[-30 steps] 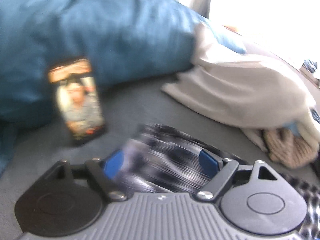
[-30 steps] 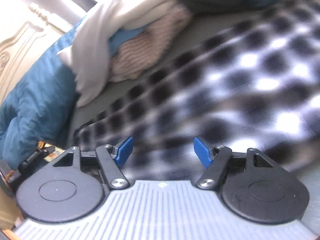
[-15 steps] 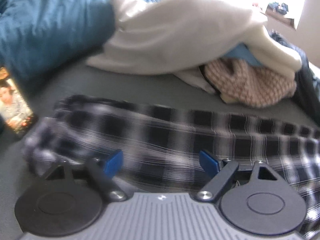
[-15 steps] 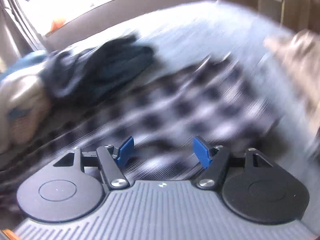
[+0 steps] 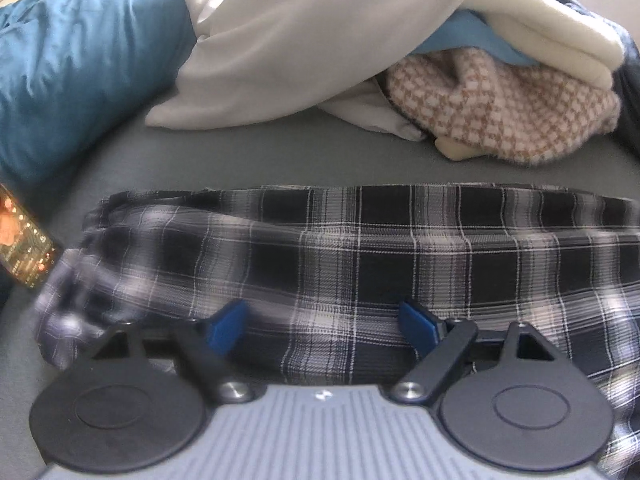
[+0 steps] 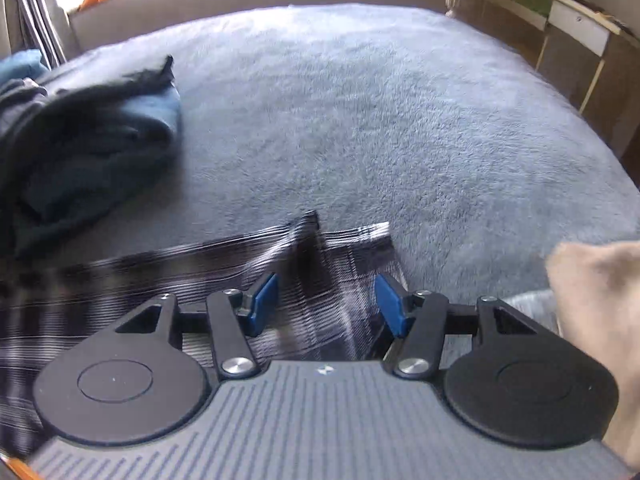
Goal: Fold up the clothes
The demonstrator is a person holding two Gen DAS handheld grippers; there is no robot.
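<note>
With our left claw (image 5: 322, 326) spread over the plaid garment (image 5: 400, 264) and our right claw (image 6: 326, 304), jaws just closing, not yet pinching its corner, the cloth could slip and bunch.

— What sort of place is this?
— A bedroom in a home: a wide bed under a fuzzy grey-blue blanket (image 6: 400, 120), a teal satin duvet (image 5: 80, 72) at far left, heaped garments.
— Anything else?
— A wooden sideboard (image 6: 560, 28) far right.
</note>
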